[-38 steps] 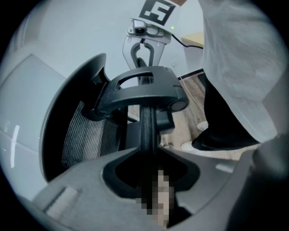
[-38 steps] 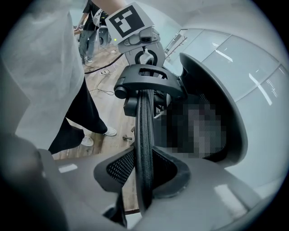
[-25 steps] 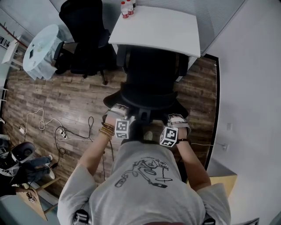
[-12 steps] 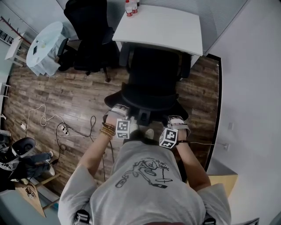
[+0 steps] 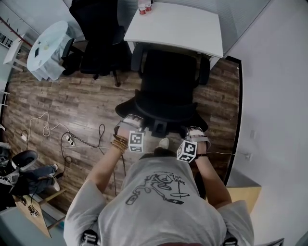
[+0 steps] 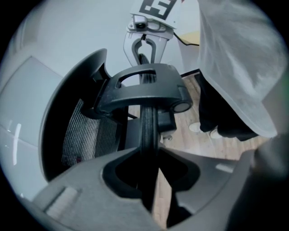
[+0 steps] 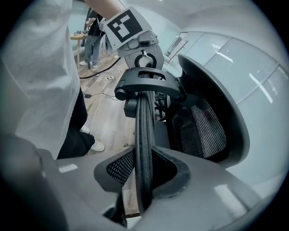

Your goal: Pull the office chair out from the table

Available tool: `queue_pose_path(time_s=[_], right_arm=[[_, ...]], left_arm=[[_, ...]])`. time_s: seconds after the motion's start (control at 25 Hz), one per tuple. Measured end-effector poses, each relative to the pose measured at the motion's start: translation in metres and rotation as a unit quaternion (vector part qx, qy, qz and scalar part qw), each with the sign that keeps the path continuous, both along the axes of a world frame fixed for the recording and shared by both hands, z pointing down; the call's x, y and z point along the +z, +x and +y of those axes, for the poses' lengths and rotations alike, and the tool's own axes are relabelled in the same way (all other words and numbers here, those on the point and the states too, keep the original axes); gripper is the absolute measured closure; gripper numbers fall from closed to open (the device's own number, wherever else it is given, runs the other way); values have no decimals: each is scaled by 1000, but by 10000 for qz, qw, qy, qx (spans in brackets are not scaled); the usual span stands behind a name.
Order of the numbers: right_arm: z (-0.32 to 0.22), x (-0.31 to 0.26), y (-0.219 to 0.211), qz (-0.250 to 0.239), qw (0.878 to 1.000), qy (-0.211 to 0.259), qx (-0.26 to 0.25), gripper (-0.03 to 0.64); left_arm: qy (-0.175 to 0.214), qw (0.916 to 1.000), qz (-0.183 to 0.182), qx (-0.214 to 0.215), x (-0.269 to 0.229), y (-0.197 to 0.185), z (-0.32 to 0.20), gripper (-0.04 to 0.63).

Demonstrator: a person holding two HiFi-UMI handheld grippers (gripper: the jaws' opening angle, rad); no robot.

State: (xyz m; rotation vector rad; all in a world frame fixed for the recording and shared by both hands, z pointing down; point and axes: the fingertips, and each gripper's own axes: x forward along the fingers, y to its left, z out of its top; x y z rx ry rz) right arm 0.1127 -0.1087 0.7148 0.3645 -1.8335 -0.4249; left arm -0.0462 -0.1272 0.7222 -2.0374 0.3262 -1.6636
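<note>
A black office chair [image 5: 167, 89] stands with its seat partly under the white table [image 5: 175, 26], its backrest toward me. In the head view my left gripper [image 5: 131, 121] and right gripper [image 5: 195, 131] hold the two ends of the backrest's top edge. The thin black backrest rim [image 6: 148, 131] runs between the pads of my left gripper [image 6: 149, 158], which is shut on it. The rim [image 7: 143, 135] is pinched the same way in my right gripper [image 7: 143, 173]. A black headrest bracket [image 6: 140, 88] sits on the rim between the two grippers.
A second black chair [image 5: 96, 38] stands left of the table, beside a round white table [image 5: 48, 48]. Bottles [image 5: 144, 6] stand on the table's far edge. Cables and a power strip [image 5: 68, 141] lie on the wooden floor at left. A white wall runs along the right.
The chair has rolled out from under the table toward me, with both grippers drawing back with it while still clamped on the rim.
</note>
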Motion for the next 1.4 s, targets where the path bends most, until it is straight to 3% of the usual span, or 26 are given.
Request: queue_pose_path(time_s=[1.4], right_arm=[[182, 9, -25, 276, 9986, -13, 454, 505]], left_arm=[[8, 9993, 214, 292, 5, -24, 177, 488]])
